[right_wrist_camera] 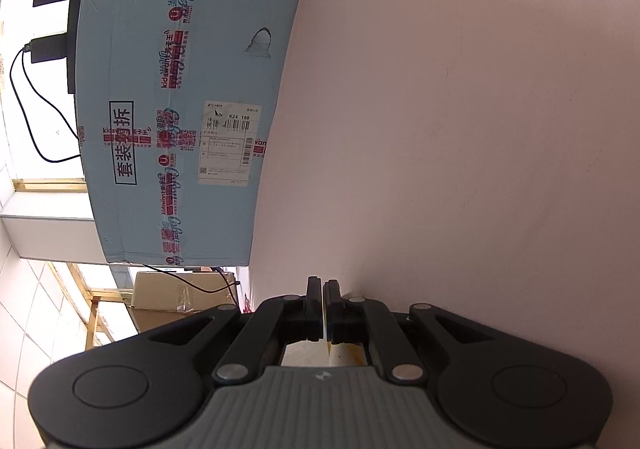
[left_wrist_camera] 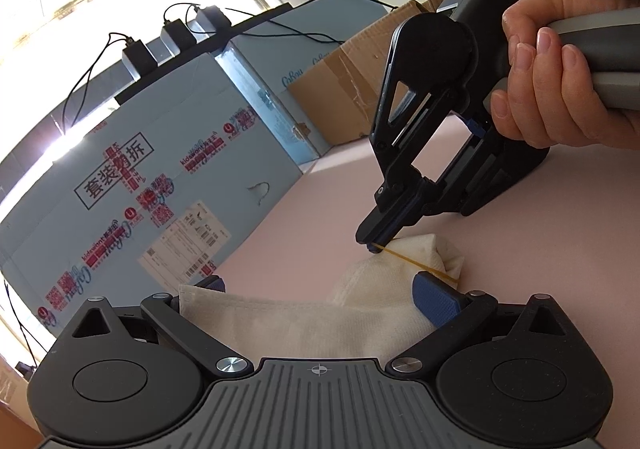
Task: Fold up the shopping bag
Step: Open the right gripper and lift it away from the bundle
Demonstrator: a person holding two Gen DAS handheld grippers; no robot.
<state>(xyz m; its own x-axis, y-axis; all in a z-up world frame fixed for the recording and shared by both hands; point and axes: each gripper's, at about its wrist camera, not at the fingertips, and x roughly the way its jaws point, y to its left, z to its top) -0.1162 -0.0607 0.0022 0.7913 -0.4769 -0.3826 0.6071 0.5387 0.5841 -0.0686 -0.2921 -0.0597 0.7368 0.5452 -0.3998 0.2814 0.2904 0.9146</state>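
Note:
A cream fabric shopping bag (left_wrist_camera: 320, 317), rolled into a bundle, lies on the pink table. My left gripper (left_wrist_camera: 320, 293) has its jaws wide apart around the bundle, blue pads on both sides; I cannot tell whether they press it. A yellow rubber band (left_wrist_camera: 420, 263) stretches from the bundle's far end to my right gripper (left_wrist_camera: 374, 243), which is shut on the band just above the bag. In the right wrist view the right gripper (right_wrist_camera: 322, 289) shows closed jaws, with cream fabric and a bit of yellow below them.
A light blue carton (left_wrist_camera: 132, 185) with red tape and a shipping label stands at the table's far edge; it also shows in the right wrist view (right_wrist_camera: 180, 109). A brown cardboard box (left_wrist_camera: 344, 81) stands behind it. The pink table (right_wrist_camera: 460, 129) spreads to the right.

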